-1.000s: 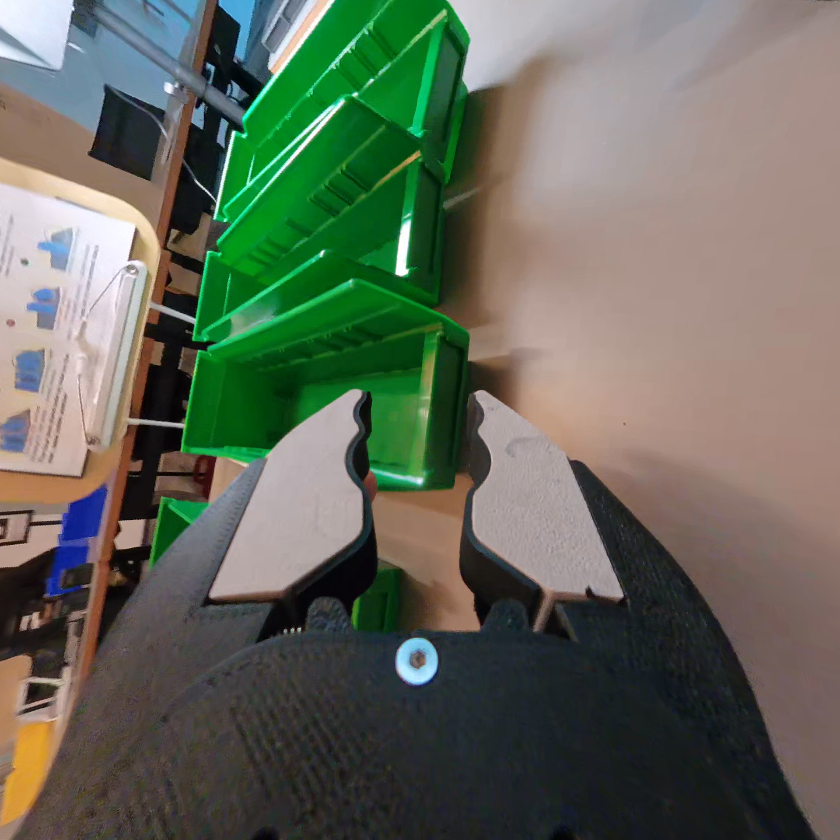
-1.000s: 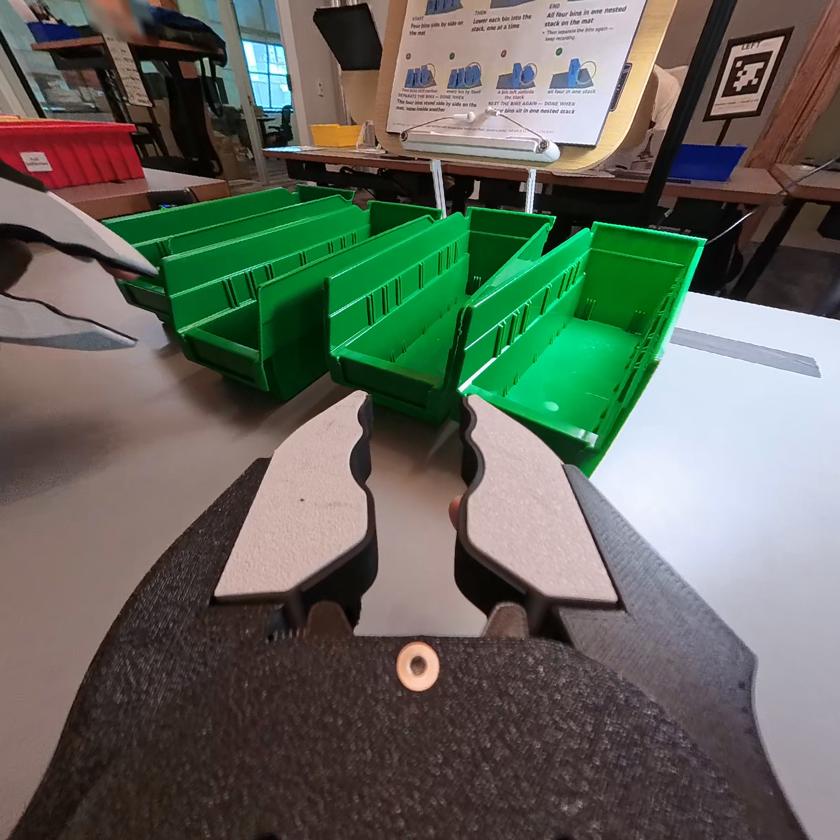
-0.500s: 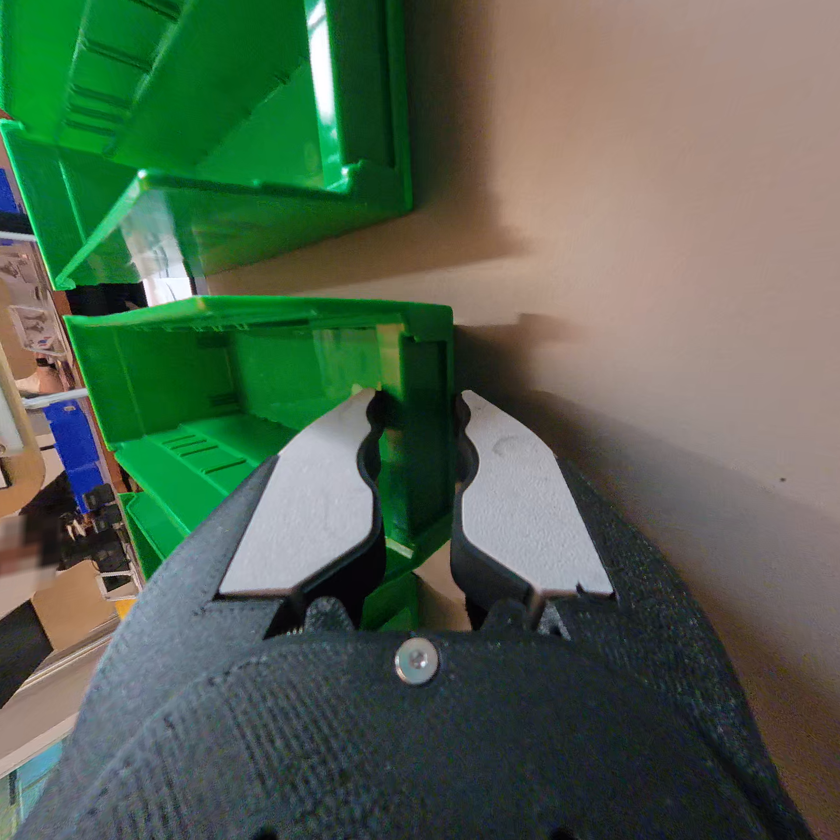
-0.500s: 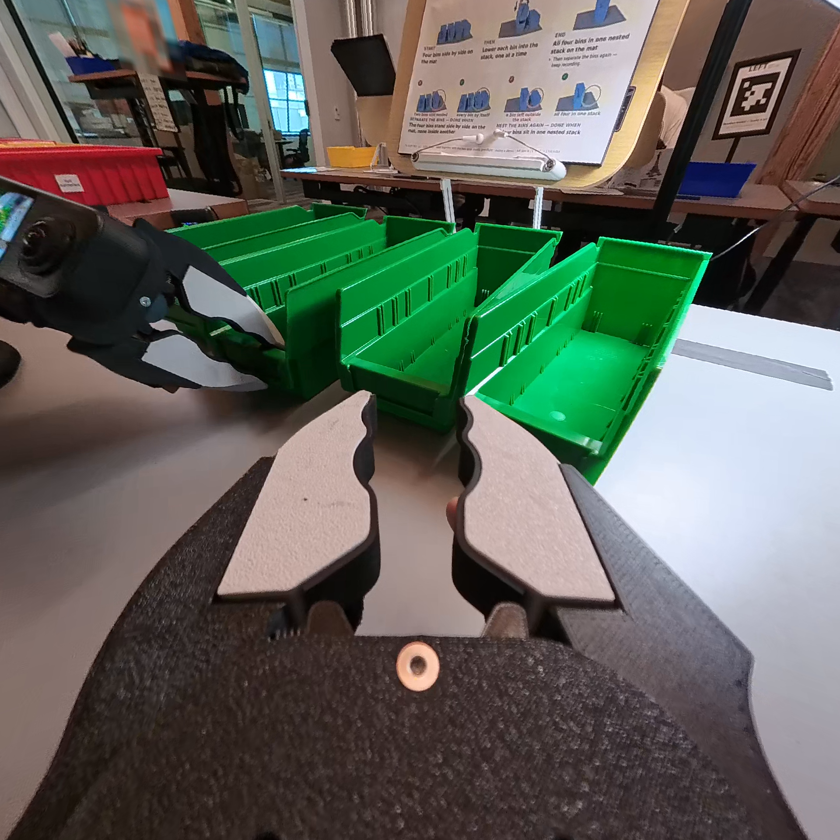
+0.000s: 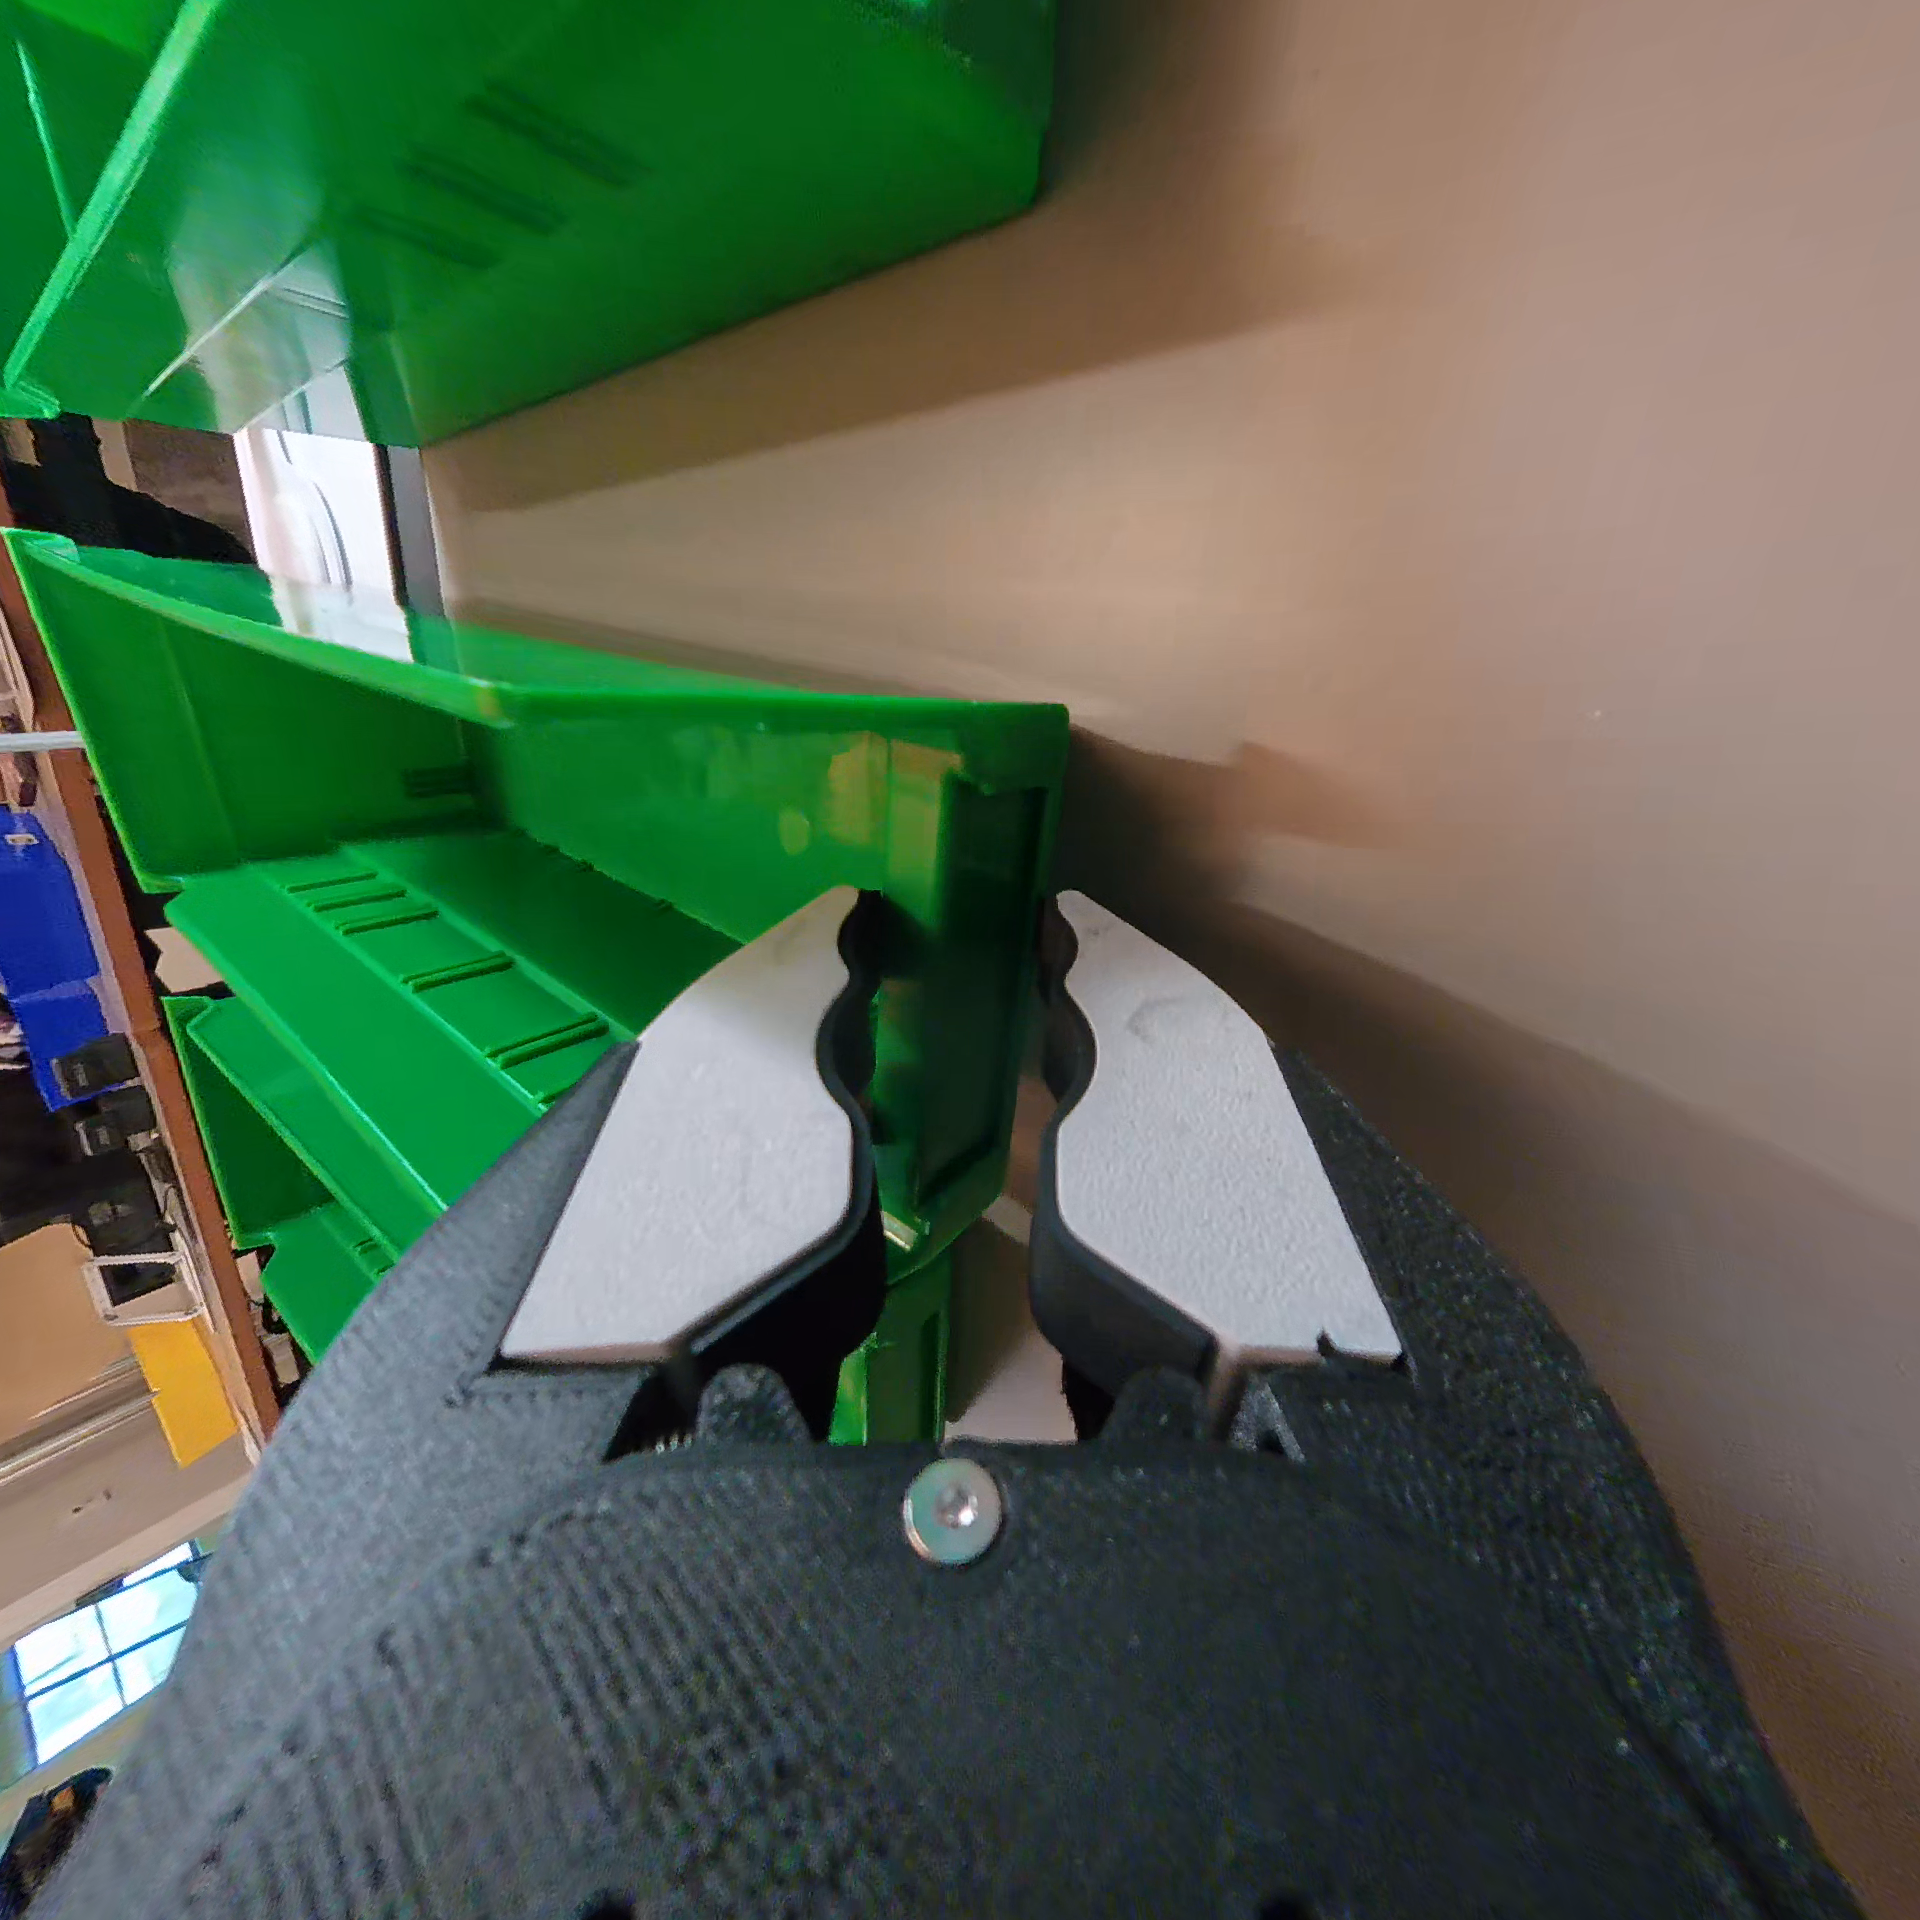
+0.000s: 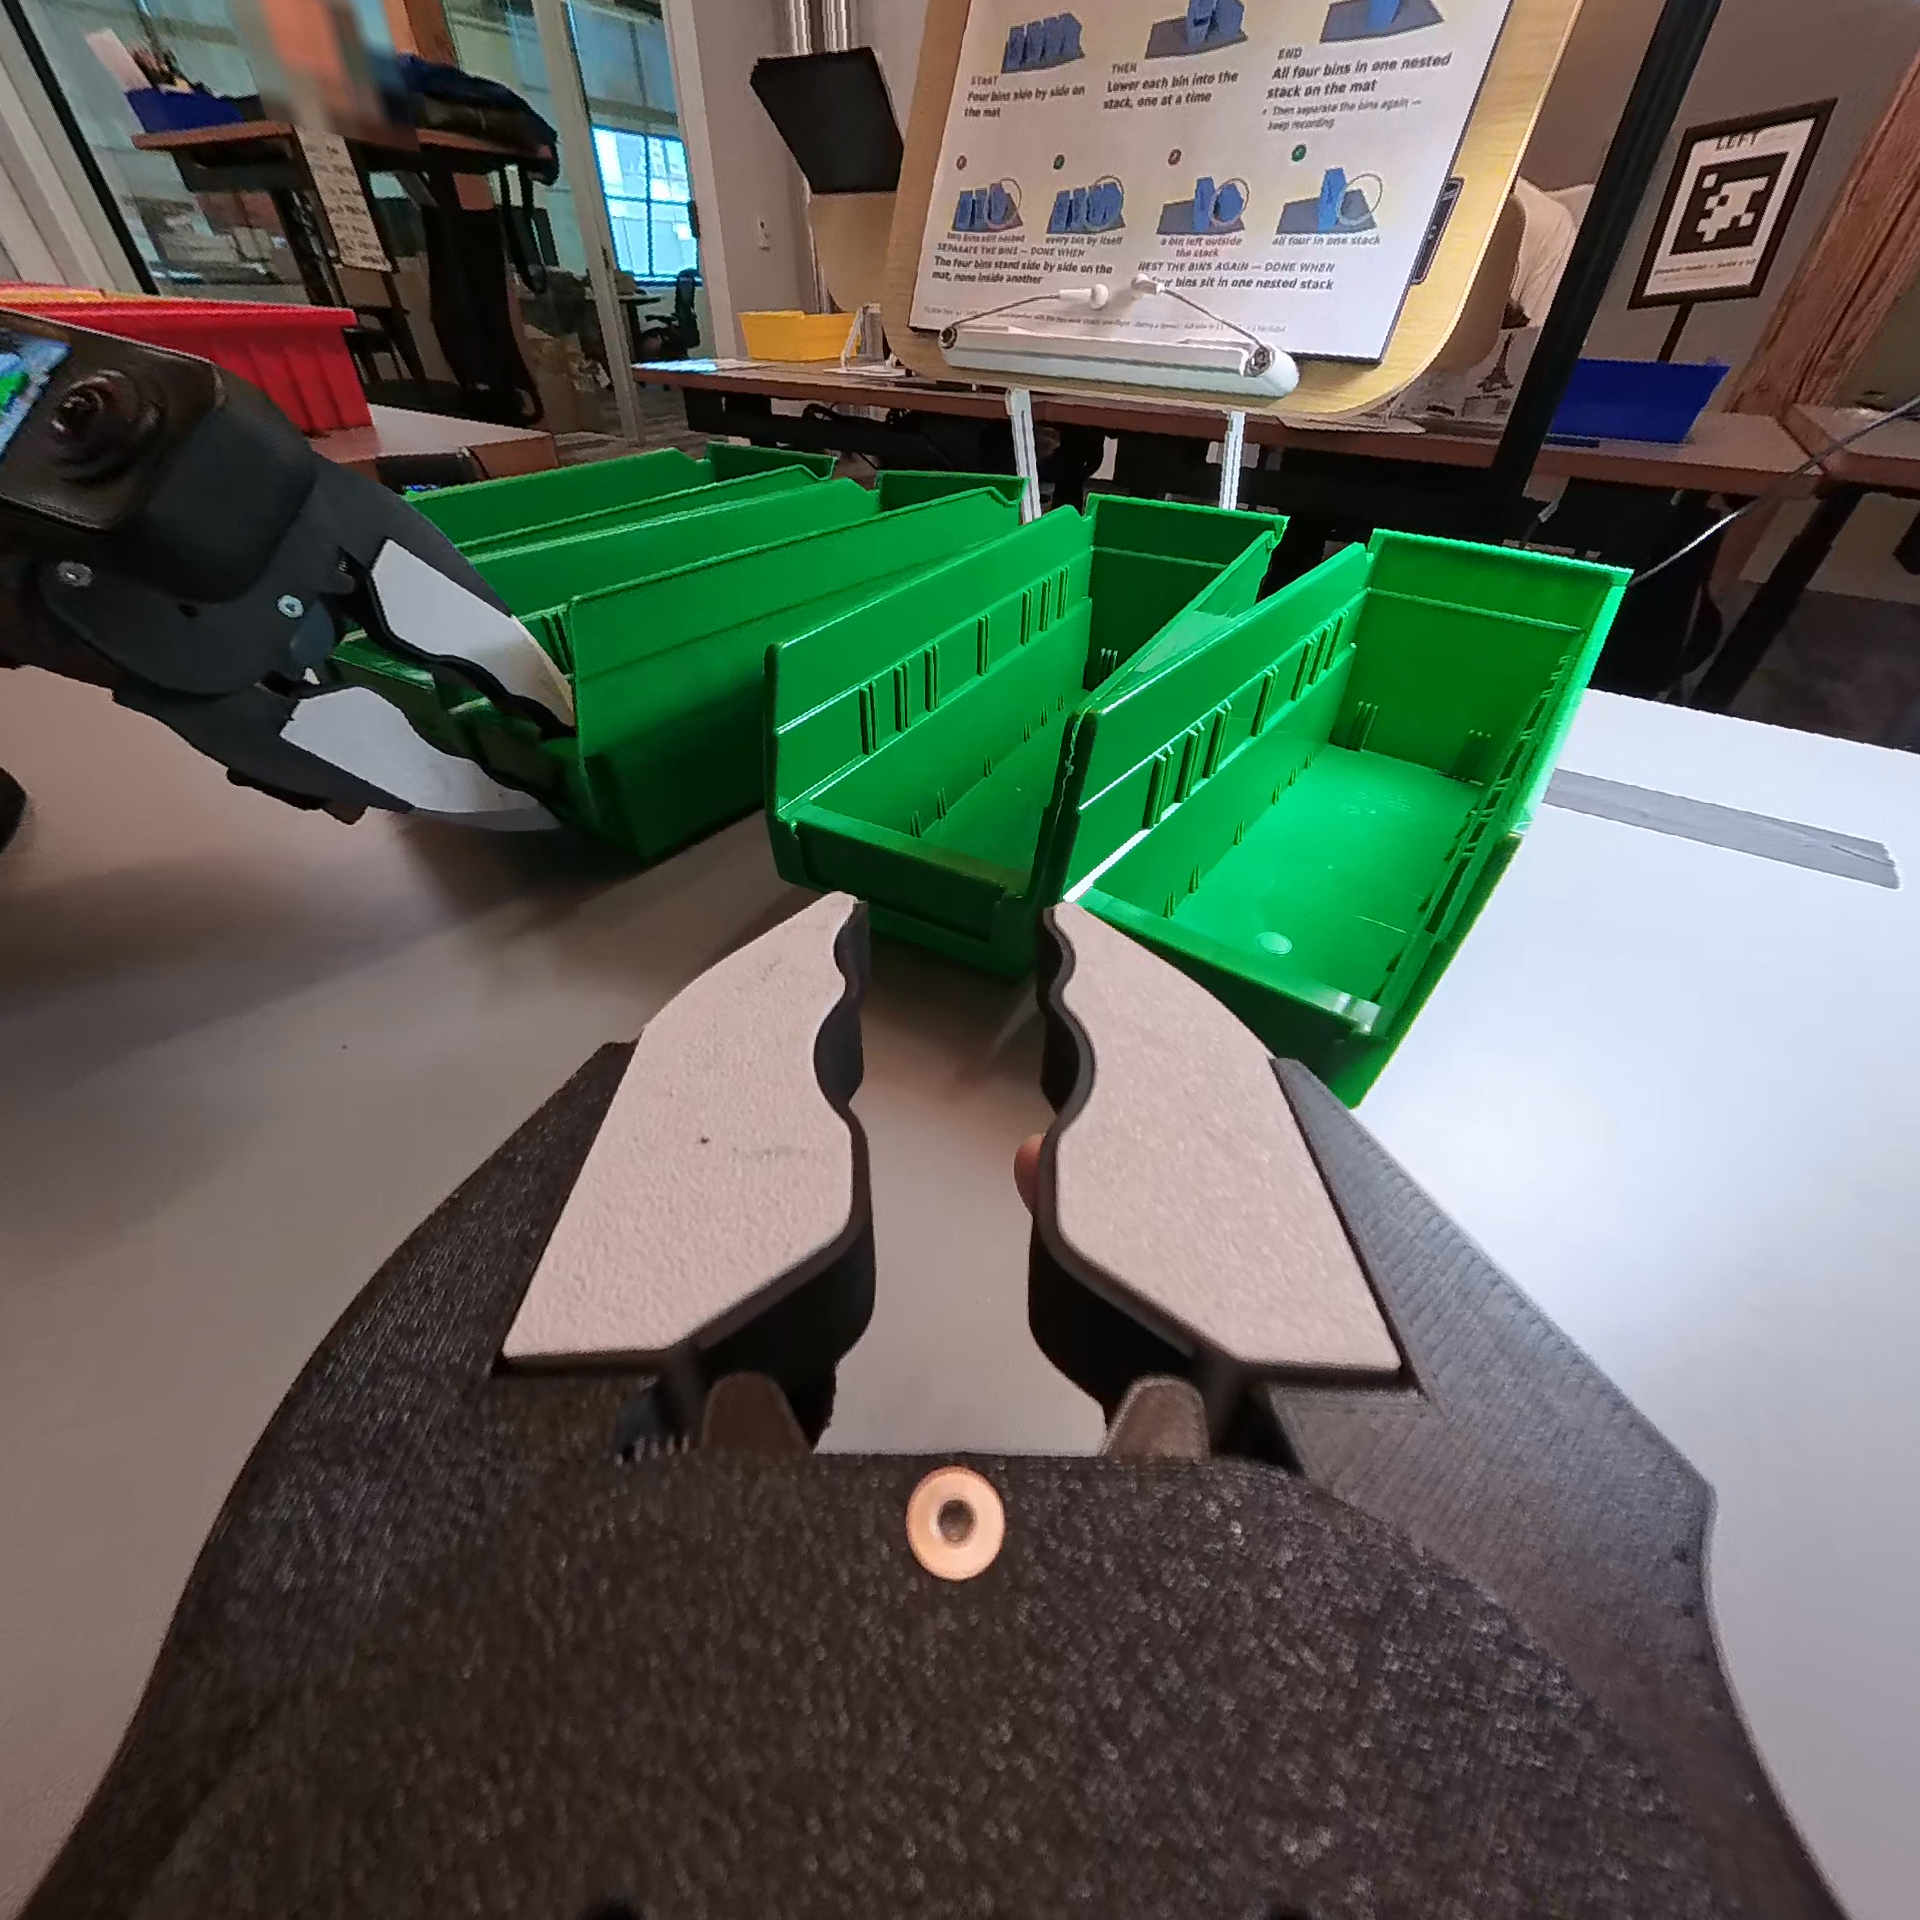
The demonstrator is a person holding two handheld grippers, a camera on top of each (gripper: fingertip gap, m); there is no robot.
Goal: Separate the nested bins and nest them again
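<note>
Left gripper [image 5: 956, 997] seemingly on bin [image 5: 966, 935]

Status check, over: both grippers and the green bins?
Left gripper clamped on leftmost bin's front lip. Right gripper open, empty, short of the two right-hand bins. Nothing in the way.

A pale grey counter [image 6: 1714, 1195] carries four green bins [image 6: 1351, 831] in a row, long sides nearly touching (the leftmost sits apart). Right of the bins, a grey tape strip [image 6: 1714, 826] lies flat.
</note>
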